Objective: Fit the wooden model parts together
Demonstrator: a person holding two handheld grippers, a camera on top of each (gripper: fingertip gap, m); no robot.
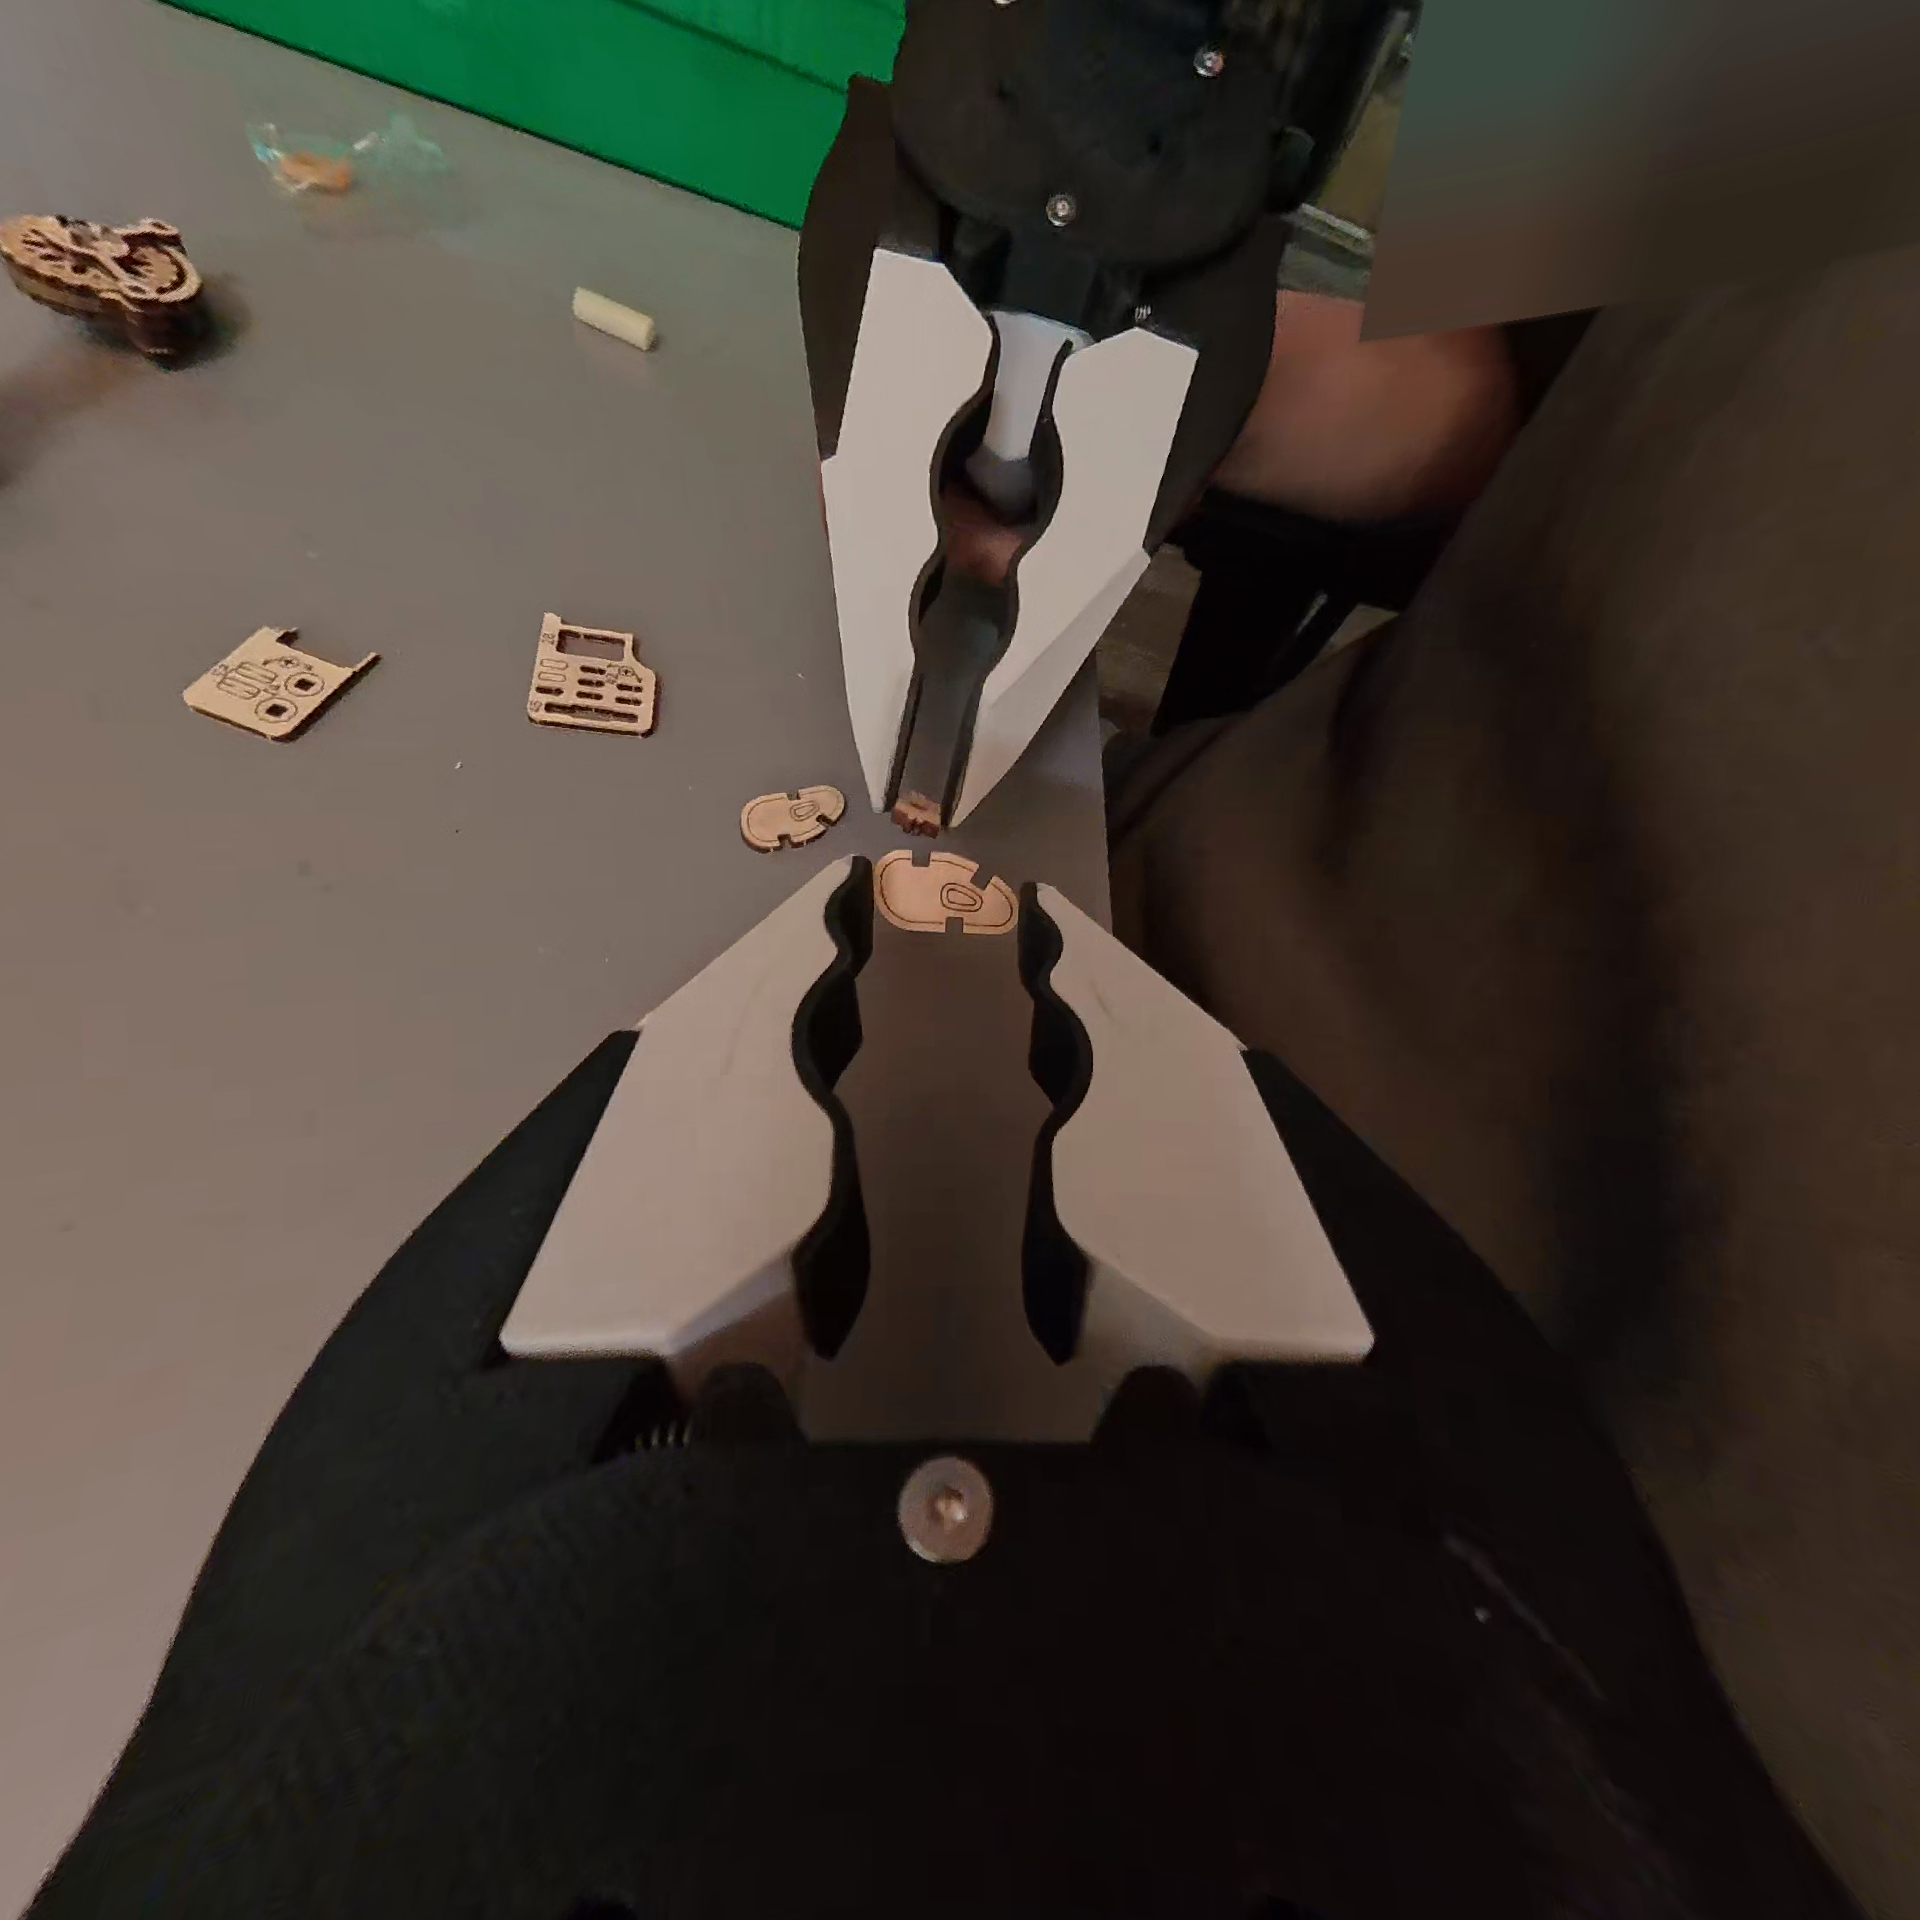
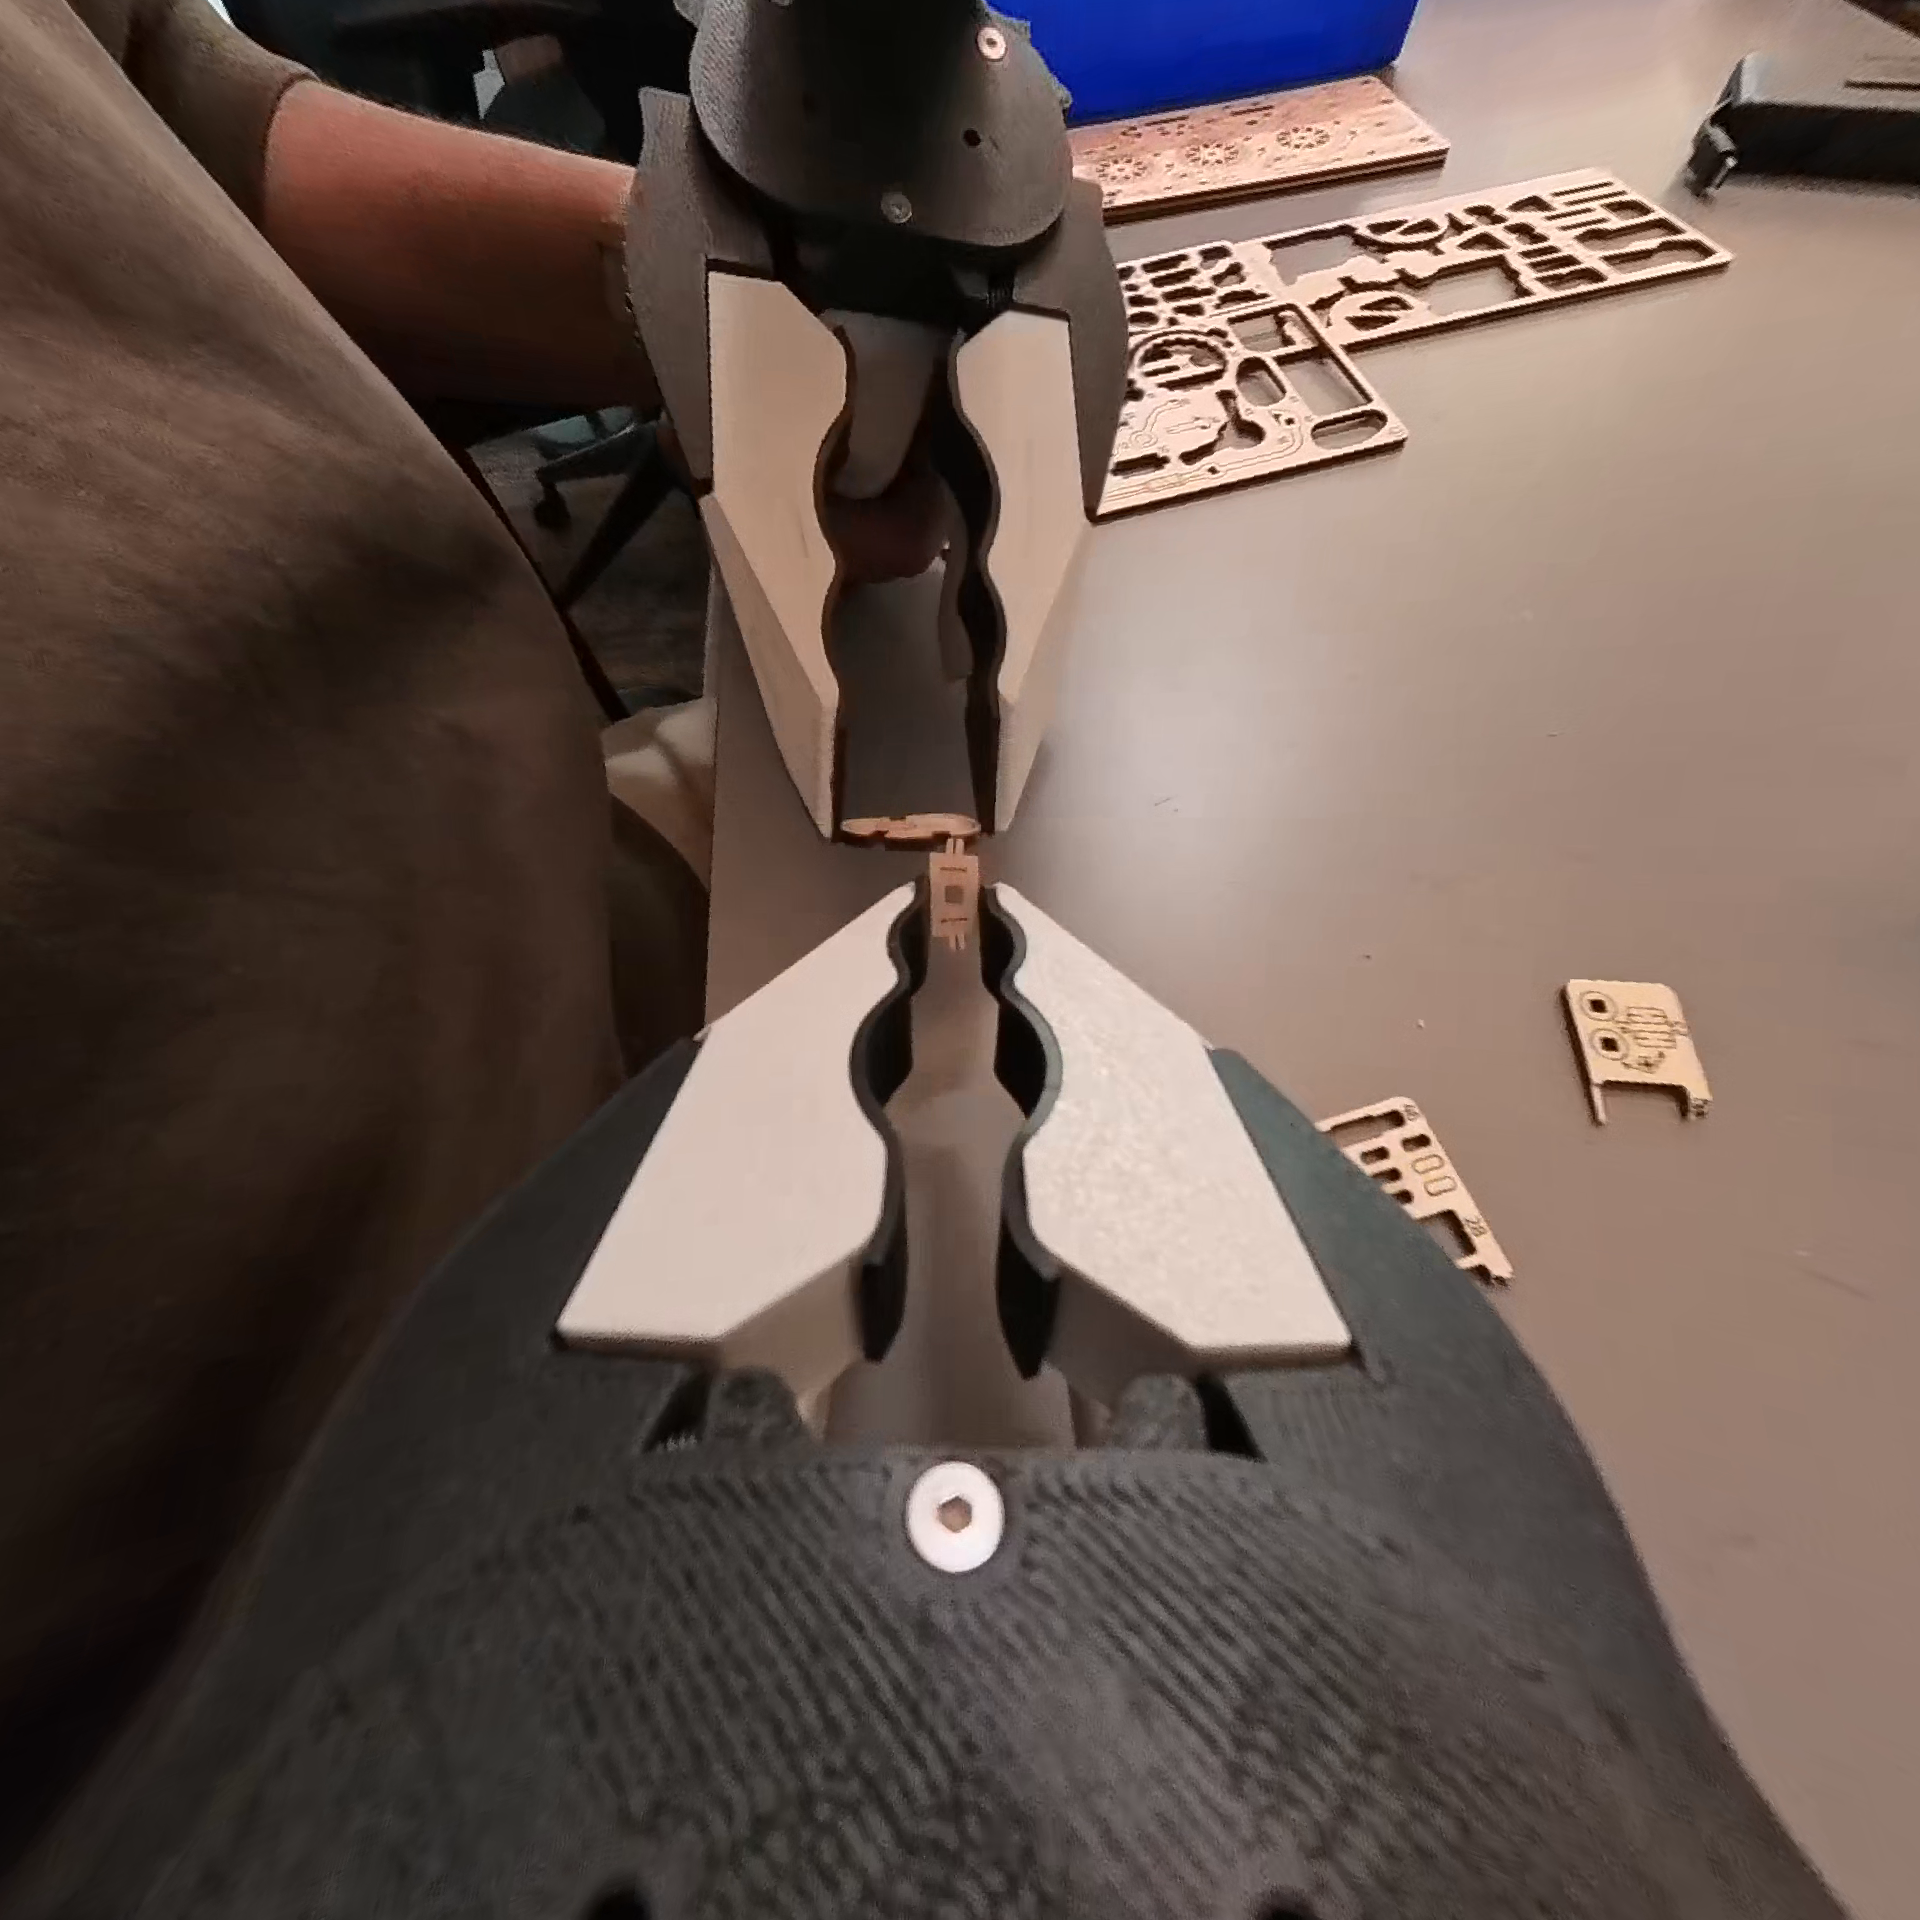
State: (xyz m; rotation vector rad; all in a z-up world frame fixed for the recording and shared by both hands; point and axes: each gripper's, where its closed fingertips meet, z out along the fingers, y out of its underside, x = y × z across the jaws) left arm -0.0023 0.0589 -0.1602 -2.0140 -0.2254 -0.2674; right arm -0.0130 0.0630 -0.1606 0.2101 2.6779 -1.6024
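Observation:
My left gripper (image 1: 940,878) is shut on a flat oval wooden part (image 1: 945,896), held by its two ends just above the grey table (image 1: 416,935). In the right wrist view the left gripper (image 2: 909,831) shows this part edge-on (image 2: 909,827). My right gripper (image 2: 953,899) is shut on a small notched wooden connector (image 2: 953,896). The connector's far end sits right at the oval part's edge. The right gripper (image 1: 920,816) faces the left one tip to tip, with the connector (image 1: 916,814) in it. A second oval part (image 1: 792,818) lies on the table beside them.
Two square cut wooden parts (image 1: 278,686) (image 1: 592,677) lie to the left, with a part-built wooden model (image 1: 104,275), a white cylinder (image 1: 613,317) and a plastic wrapper (image 1: 343,156) beyond. Punched-out wooden sheets (image 2: 1247,416) (image 2: 1496,260), a blue bin (image 2: 1195,42) and a person's brown clothing (image 2: 208,727) are nearby. My left and right fingertips are right by each other. From either gripper's tips it is about 25 cm to the white cylinder (image 1: 613,317).

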